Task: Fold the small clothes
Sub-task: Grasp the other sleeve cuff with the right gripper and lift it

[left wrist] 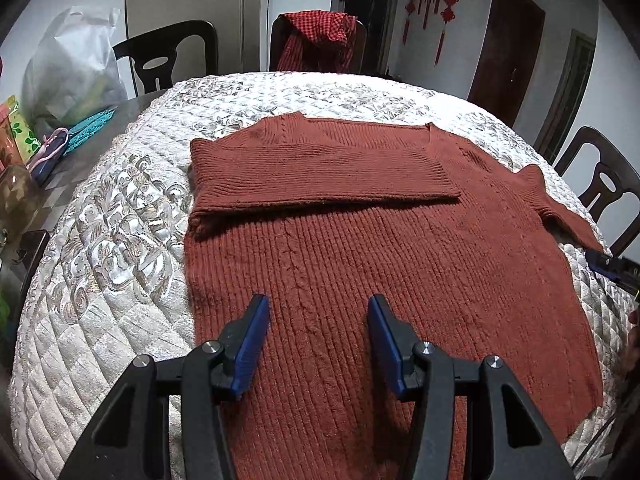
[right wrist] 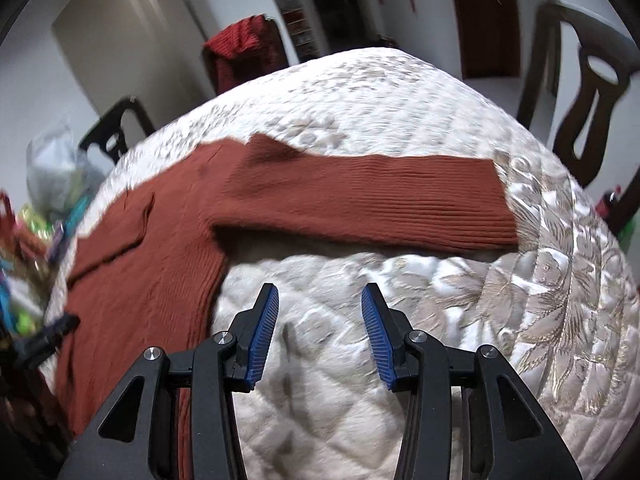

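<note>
A rust-red knit sweater [left wrist: 360, 248] lies flat on a quilted white cover [left wrist: 104, 240]. Its left sleeve [left wrist: 320, 168] is folded across the chest. Its right sleeve [right wrist: 368, 204] lies stretched out to the side on the quilt. My left gripper [left wrist: 318, 308] is open and empty, hovering over the sweater's lower body. My right gripper [right wrist: 320, 300] is open and empty, above bare quilt [right wrist: 500, 320] just below the stretched sleeve, to the right of the sweater body [right wrist: 140, 248]. The right gripper's tip [left wrist: 608, 266] shows at the right edge of the left wrist view.
Dark chairs [left wrist: 168, 56] stand around the table; one [left wrist: 316, 40] carries a red checked garment. Another chair [right wrist: 580, 92] stands at the right. A plastic bag [left wrist: 68, 64] and colourful items [left wrist: 48, 144] sit at the table's left edge.
</note>
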### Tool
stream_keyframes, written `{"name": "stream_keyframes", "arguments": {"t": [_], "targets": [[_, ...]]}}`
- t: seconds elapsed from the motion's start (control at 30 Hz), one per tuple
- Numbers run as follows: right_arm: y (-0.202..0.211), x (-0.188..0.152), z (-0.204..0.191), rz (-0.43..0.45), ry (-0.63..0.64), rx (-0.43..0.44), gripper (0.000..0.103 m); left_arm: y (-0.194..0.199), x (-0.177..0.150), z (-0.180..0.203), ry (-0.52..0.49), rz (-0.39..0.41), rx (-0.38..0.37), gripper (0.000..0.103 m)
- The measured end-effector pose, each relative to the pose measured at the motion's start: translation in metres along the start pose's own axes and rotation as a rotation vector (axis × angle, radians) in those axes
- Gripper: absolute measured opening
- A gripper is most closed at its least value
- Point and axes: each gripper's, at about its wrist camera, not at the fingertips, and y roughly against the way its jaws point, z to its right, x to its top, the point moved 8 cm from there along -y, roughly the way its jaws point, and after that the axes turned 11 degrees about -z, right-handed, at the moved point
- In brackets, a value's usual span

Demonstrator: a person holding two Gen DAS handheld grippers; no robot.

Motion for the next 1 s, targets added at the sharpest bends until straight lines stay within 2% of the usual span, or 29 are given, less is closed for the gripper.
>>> {"name": "stream_keyframes", "arguments": {"t": [0.13,0.33,0.7,0.73,0.9,1.0], "targets": [[0.005,0.010,0.023,0.020,-0.086,-0.019,0.044,-0.001,0.000,0.000,-0.003,0.000,-0.002,0.058],[0.011,0.027,0.054,0.061,-0.244,0.061,0.044,-0.002,0.000,0.000,-0.001,-0.001,-0.008,0.059],[0.007,0.047,0.069,0.106,-0.334,0.054,0.044,-0.003,-0.001,0.000,-0.013,-0.004,-0.009,0.064],[0.006,0.048,0.071,0.107,-0.335,0.049,0.042,-0.004,-0.001,0.000,-0.015,-0.005,-0.005,0.064],[0.003,0.051,0.075,0.103,-0.318,0.018,0.016,-0.004,-0.001,0.000,-0.022,-0.007,0.008,0.064],[0.004,0.052,0.072,0.104,-0.307,0.022,0.011,-0.004,-0.001,0.000,-0.023,-0.007,0.009,0.064]]}}
